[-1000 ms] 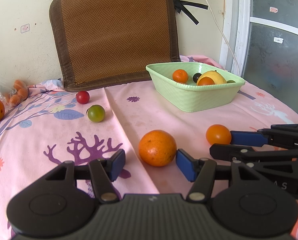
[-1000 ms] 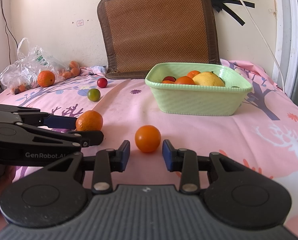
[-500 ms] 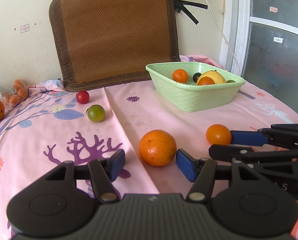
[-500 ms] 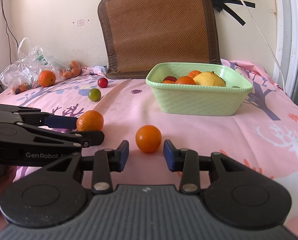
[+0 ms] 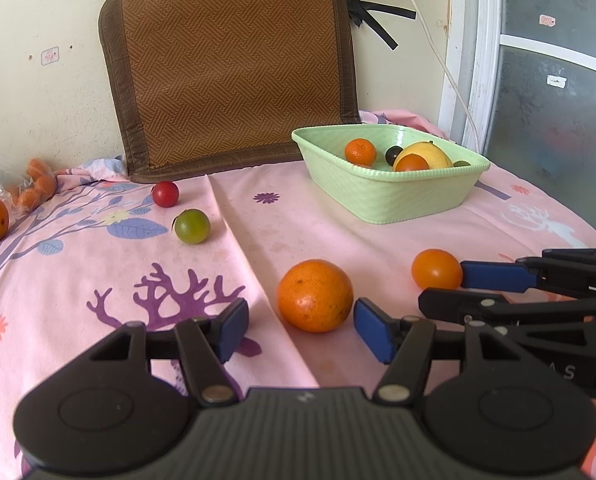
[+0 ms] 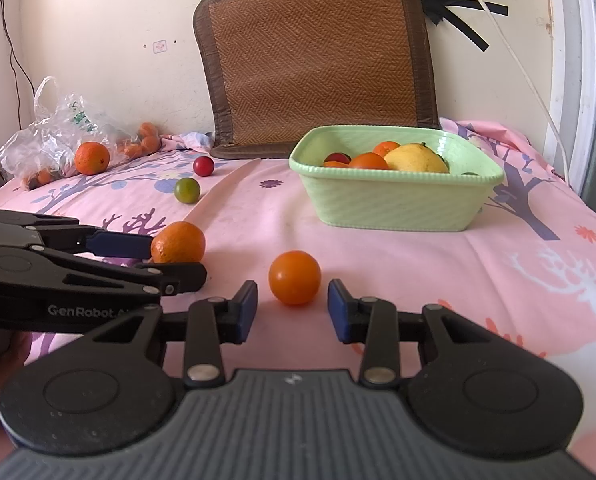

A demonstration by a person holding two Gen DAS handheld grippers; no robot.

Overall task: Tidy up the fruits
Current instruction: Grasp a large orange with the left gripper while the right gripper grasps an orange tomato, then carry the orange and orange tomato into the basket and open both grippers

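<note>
Ahead, green basket [image 6: 394, 204] seen holding yellow fruit [image 6: 418, 158], oranges, small red and dark fruits. "GenRobot" read on left gripper [image 6: 166, 258] body. Large orange [image 5: 315, 295] flanked by left gripper's spread pads, not gripped. Small orange fruit [image 6: 295, 277] just beyond tips of right gripper [image 6: 292, 312], released, untouched.

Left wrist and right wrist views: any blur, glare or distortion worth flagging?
Left wrist view: sharp and evenly daylit; fisheye bows the door frame; dark vignette at the corners. Right wrist view: also sharp; the plastic bag shows mild glare; soft shadow under the small orange fruit; edges curve.
</note>
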